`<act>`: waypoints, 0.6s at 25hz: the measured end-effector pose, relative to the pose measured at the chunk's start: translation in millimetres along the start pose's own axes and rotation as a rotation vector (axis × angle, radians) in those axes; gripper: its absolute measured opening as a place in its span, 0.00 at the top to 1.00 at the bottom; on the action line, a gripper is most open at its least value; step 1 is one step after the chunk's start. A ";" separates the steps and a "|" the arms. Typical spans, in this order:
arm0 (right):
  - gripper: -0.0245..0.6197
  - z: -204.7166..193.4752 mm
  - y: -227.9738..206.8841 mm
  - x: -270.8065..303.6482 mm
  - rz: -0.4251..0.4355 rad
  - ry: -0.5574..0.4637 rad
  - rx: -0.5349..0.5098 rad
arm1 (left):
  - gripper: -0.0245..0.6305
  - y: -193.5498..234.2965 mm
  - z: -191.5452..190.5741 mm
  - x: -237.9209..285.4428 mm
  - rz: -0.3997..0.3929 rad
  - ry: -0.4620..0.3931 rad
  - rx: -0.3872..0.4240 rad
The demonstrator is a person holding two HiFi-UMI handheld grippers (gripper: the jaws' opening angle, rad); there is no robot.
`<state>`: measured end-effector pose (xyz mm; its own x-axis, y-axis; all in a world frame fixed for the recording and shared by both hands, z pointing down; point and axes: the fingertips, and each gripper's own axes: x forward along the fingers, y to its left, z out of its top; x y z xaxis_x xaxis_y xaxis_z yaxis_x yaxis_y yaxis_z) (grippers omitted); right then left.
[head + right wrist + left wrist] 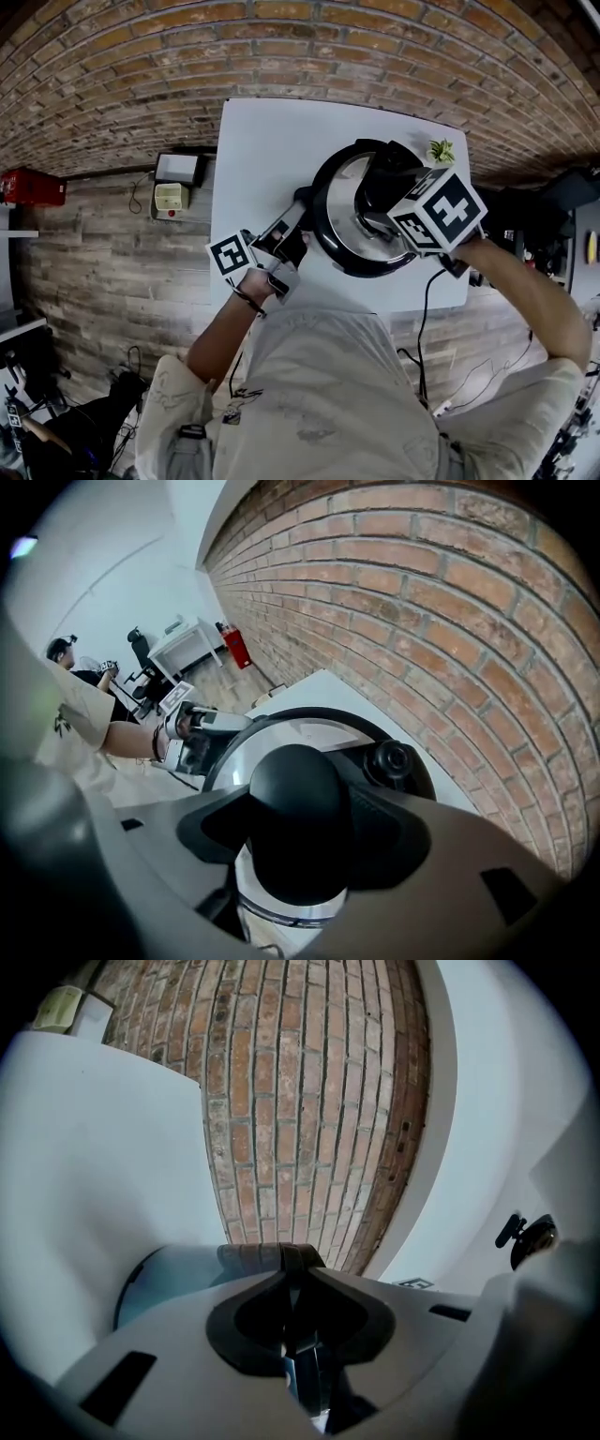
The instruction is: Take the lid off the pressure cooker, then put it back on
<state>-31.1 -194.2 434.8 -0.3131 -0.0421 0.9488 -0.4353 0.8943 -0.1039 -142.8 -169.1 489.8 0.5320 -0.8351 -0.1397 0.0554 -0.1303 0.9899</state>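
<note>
Arms (530, 286) bent, right gripper (382, 199) tipped downward, clasping knob (298, 817)

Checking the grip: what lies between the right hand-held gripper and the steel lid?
The black rounded knob of the shiny steel lid, clamped by the right hand-held gripper; the right gripper view shows it.

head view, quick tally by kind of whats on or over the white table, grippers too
pressure cooker, lid on: 1
small green plant: 1
grippers: 2, left gripper shut on the cooker's handle, right gripper shut on the lid knob
total: 4, all at the white table
</note>
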 end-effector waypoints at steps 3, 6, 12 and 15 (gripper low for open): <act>0.49 -1.2 0.2 -0.4 0.002 0.007 -0.002 | 0.85 -0.4 -0.3 1.2 -0.005 0.008 0.005; 0.49 -1.7 0.3 -0.7 0.002 0.006 -0.005 | 0.85 -1.0 -1.2 1.4 -0.005 0.010 -0.002; 0.49 -1.1 0.0 -0.4 0.001 0.004 -0.027 | 0.85 -0.3 -1.3 1.6 0.001 0.009 -0.008; 0.49 0.0 1.2 0.1 0.009 -0.009 -0.051 | 0.85 -0.3 -0.6 0.7 0.001 0.008 -0.004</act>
<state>-31.6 -193.1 434.7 -0.3242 -0.0378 0.9452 -0.3891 0.9161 -0.0968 -141.9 -169.4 489.5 0.5386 -0.8310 -0.1390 0.0586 -0.1276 0.9901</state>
